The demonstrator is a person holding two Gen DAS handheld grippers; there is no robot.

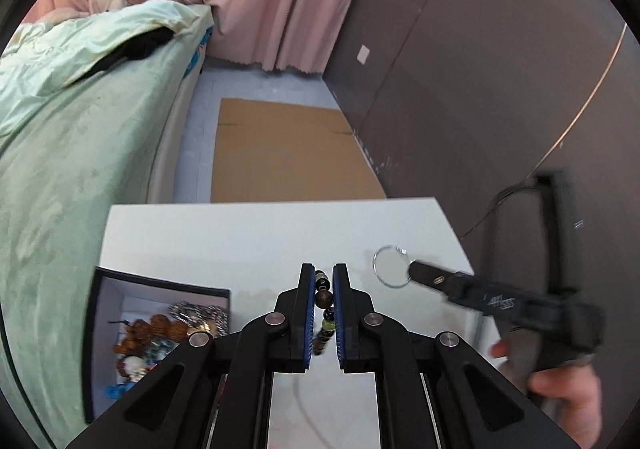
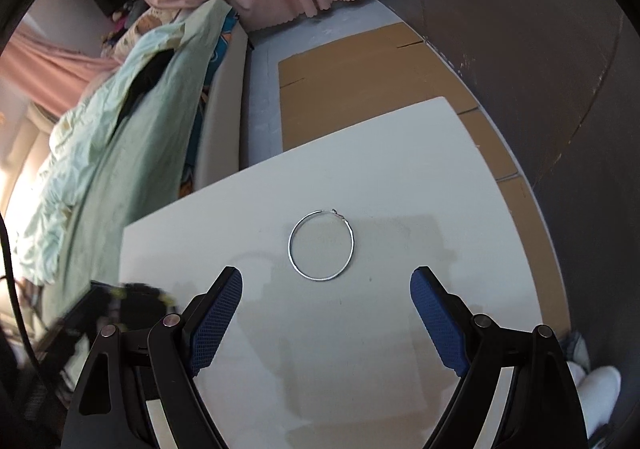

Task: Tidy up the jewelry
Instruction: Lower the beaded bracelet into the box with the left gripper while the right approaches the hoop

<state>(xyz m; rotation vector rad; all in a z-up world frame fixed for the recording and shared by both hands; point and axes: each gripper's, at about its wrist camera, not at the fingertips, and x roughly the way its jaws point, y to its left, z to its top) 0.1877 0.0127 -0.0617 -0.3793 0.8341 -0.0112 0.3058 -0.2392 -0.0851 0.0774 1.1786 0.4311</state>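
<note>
The left hand-held gripper (image 1: 323, 281) is closed on a bead bracelet (image 1: 323, 299), lifted to go in the box (image 1: 160, 287); the right hand-held gripper (image 2: 326, 289) is open before the hoop (image 2: 321, 245) on the counter (image 2: 400, 169), ready to take it.

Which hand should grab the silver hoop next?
Right. The right claw is open with the silver hoop lying just ahead on the table. The left claw is shut on a beaded bracelet.

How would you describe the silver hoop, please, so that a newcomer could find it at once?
Start at the white table beside the bed. The silver hoop lies flat on its bare middle, just ahead of the open right tool. It is a thin plain ring, alone there; the other jewelry sits heaped in the box.
</note>
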